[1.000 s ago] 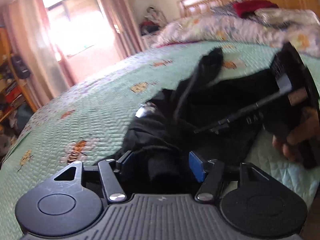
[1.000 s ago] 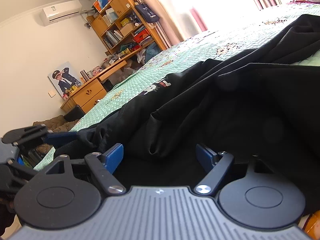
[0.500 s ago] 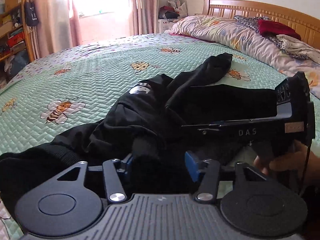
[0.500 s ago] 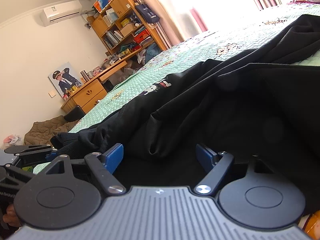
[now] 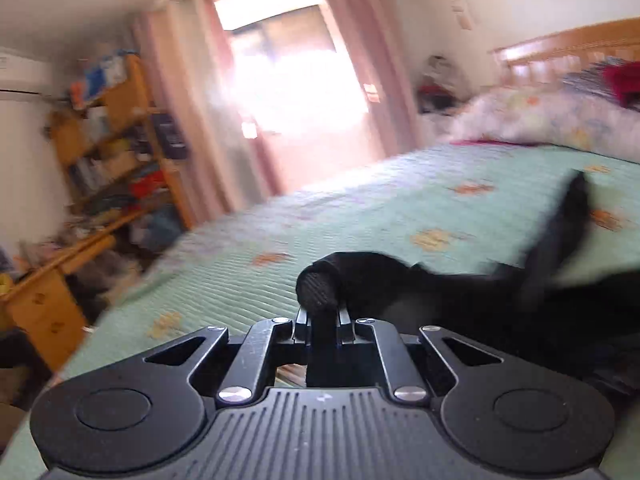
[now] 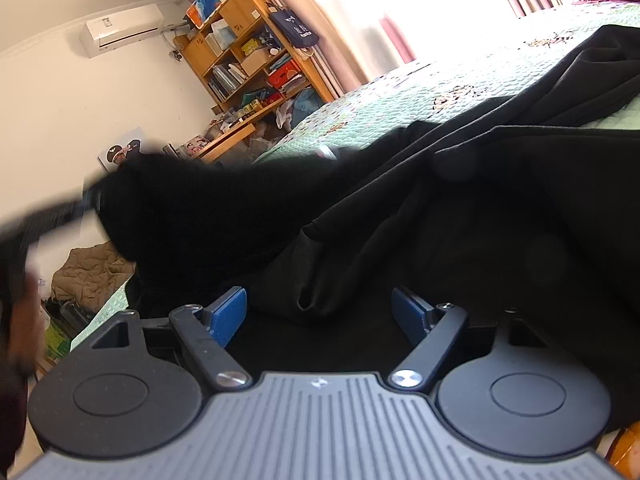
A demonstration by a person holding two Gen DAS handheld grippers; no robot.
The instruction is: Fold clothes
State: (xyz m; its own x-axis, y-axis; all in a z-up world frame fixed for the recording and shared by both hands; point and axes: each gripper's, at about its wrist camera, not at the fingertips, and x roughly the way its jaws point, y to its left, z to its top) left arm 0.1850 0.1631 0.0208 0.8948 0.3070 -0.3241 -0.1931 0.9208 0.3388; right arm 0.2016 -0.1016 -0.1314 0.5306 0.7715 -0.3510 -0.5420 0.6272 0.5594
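pinching a ribbed cuff of the black garment (image 5: 460,292), the left gripper (image 5: 322,322) has just closed its fingers on it; the right gripper (image 6: 320,312) gapes wide over cloth on the green bed quilt (image 5: 360,216).

Low, close wrist views across bed (image 5: 400,208)

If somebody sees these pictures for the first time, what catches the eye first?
First, the black garment sprawled over the green quilted bedspread, filling the right wrist view. Next, the left gripper, shut on its ribbed black cuff and lifting it. Behind, a glaring window between pink curtains.
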